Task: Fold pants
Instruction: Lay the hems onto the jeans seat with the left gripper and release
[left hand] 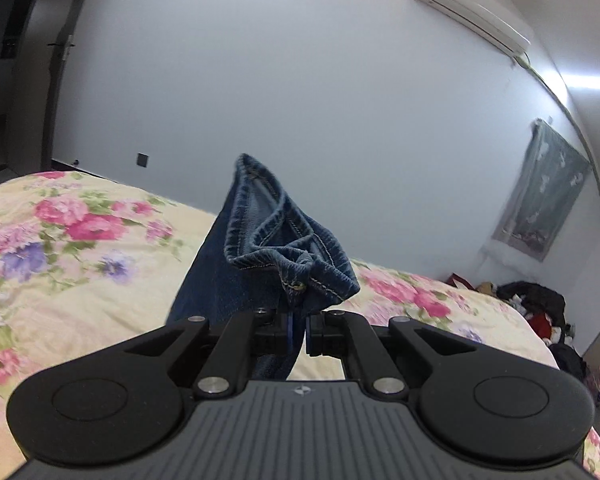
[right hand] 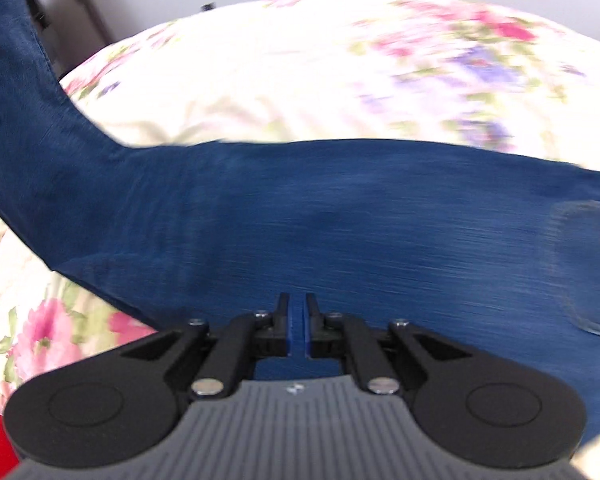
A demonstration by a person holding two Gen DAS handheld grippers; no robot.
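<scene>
In the left wrist view, the black two-finger left gripper (left hand: 298, 330) is seen nearest, its jaws drawn together and clamped on a fold of the dark blue denim pants (left hand: 284, 236). The stitched hem of a leg is bunched just above the fingertips and held lifted off the bed, with the rest of that leg hanging down to the left behind the gripper. Beyond it, the cream bedspread printed with pink and purple flowers (left hand: 84, 240) is spread from left to right. At the far right, a dark heap of clothes (left hand: 536, 300) is seen beside the bed, a grey-green wall hanging (left hand: 544, 192) above it, and a white wall-mounted air conditioner (left hand: 472, 8) high on the pale wall.

In the right wrist view, the black right gripper (right hand: 298, 330) is likewise pressed shut on the denim, a thin blue layer being caught between its pads. The cloth is stretched across the middle of the view, blurred, with one leg rising toward the far left corner. The flowered bedspread (right hand: 284, 76) is shown behind it
</scene>
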